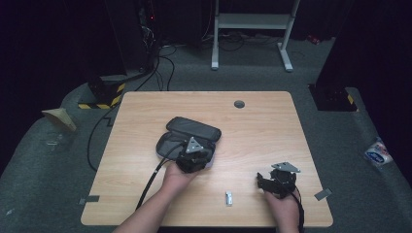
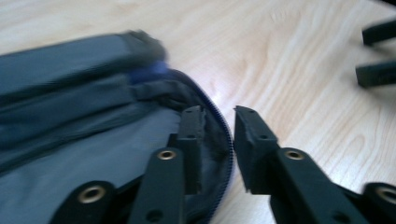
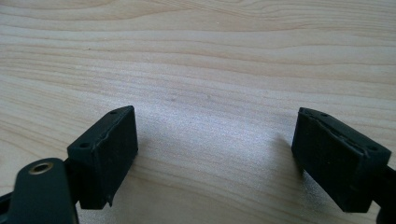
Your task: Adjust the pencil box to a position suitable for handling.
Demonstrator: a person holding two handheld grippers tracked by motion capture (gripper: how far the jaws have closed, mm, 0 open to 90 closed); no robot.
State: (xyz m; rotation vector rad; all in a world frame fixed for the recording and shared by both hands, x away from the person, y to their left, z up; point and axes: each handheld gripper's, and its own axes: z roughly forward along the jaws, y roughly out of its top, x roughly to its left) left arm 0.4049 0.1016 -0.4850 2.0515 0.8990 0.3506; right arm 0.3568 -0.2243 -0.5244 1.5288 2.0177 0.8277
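While straddling the pouch [image 2: 93,154] rim unclamped, left tongs [image 2: 218,112] narrow; right tongs [image 3: 215,140] wide over bare table [image 3: 210,56].

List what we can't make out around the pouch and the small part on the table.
- Pouch interior: high view, the left gripper covers it.
- Pouch lid: left gripper view, motion-blurred.
- Whether the jaws pinch the zipper rim: unclear.
- Small grey part: high view, too small to identify.

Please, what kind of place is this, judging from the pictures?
Probably a lab or recording studio, not a home. A light wooden table stands on grey carpet in a dark room, black cables run across the floor, and yellow-black hazard tape marks equipment behind it.
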